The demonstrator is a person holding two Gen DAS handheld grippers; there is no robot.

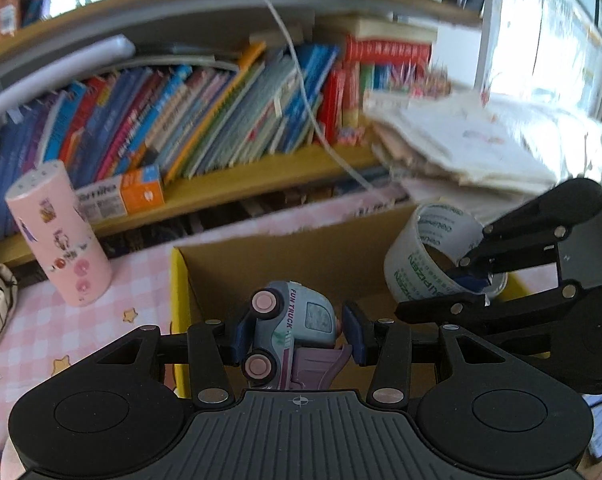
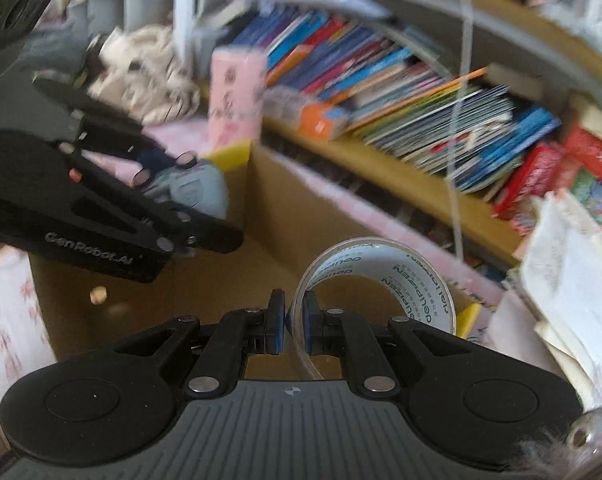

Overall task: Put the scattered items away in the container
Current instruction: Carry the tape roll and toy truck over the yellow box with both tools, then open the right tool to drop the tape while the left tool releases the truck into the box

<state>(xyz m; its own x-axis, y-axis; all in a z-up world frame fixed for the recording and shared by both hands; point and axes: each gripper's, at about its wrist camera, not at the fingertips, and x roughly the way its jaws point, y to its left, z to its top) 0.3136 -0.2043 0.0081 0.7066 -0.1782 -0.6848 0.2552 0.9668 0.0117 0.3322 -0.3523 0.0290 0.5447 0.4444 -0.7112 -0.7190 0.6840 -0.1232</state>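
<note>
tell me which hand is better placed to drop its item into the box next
Left, narrowly. Its gripper holds the toy truck over the box interior; the right gripper holds the tape nearer the box's edge.

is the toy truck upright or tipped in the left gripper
Tipped. The toy truck lies on its side in the left gripper, with both pink wheels facing the camera.

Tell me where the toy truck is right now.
In the left wrist view the toy truck is clamped in the left tool, above the cardboard box, left of the tape roll.
</note>
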